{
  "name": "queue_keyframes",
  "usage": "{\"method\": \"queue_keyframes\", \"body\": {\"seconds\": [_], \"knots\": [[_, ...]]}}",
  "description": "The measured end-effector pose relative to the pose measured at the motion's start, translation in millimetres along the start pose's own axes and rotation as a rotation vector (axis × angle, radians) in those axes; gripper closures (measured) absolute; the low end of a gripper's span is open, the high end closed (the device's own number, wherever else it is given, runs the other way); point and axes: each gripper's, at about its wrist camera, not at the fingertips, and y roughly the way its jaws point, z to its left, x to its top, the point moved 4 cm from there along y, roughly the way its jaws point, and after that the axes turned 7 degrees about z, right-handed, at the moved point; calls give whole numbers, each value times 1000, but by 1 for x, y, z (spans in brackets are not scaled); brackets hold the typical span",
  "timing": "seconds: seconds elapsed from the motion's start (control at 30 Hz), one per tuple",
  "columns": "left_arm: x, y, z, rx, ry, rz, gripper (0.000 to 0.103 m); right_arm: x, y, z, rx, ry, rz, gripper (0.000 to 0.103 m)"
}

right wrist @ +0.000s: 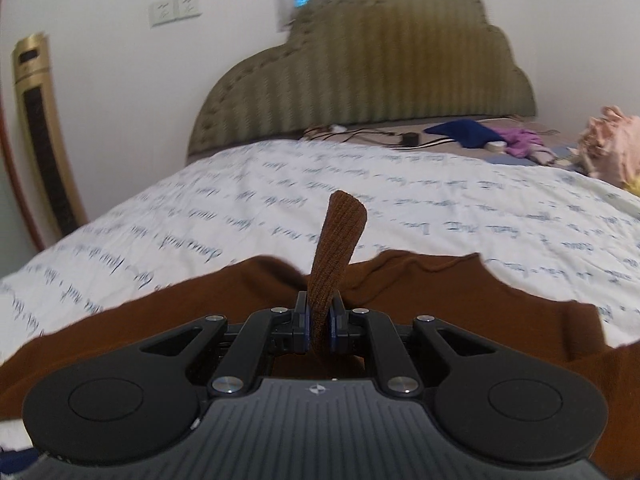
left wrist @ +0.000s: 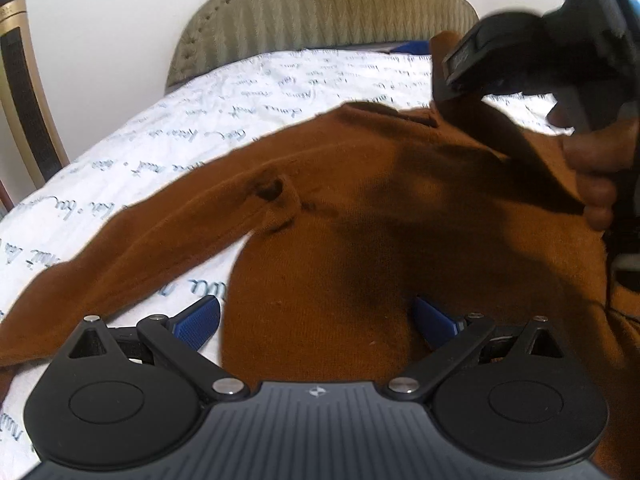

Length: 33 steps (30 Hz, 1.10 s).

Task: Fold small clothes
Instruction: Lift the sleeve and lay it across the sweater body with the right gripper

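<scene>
Bedroom, seemingly: bed (right wrist: 400, 208), padded headboard (right wrist: 380, 80)

Sweater (left wrist: 360, 208) lay on the bedsheet (left wrist: 240, 92), headboard (left wrist: 320, 12) behind, sleeve out left; cuff (right wrist: 340, 240) sat between my right gripper's (right wrist: 319, 328) pads.

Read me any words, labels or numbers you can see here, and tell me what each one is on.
Nothing here can be read for certain.
White bedspread: rows of blue handwriting-style script, too blurred and distorted to read.
Right gripper: faint markings on one finger, blurred.
Gold tower unit: small dark display panel, nothing readable.
Brown sweater: no text visible.
</scene>
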Motion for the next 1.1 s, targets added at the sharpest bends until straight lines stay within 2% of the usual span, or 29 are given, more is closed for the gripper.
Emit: {"method": "queue_keyframes", "body": {"seconds": [0.23,0.43,0.53,0.63,0.73,0.8,0.83,0.9,0.93,1.0,1.1], "knots": [[7,-8,14,42,-19,-63,0,2,11,27,100,-89,51,88],[3,9,16,61,-24,-21,0,-4,22,53,131,-184,98,88],[1,11,15,65,-14,-24,0,-9,32,59,156,-189,153,83],[1,13,15,58,-16,-18,0,-15,34,63,213,-187,191,59],[-2,15,17,47,-27,-13,0,-11,22,61,324,-152,168,54],[-1,14,18,41,-32,-13,0,-3,14,48,411,-65,142,50],[-2,14,18,40,-33,-14,0,2,11,39,427,-14,123,49],[-3,14,18,37,-35,-15,0,12,9,17,411,83,77,49],[-4,14,18,37,-35,-16,0,15,10,5,375,124,51,49],[-5,14,17,36,-36,-17,0,20,17,-18,229,168,38,49],[-5,13,16,35,-37,-20,0,18,38,-44,-2,159,124,50]]}}
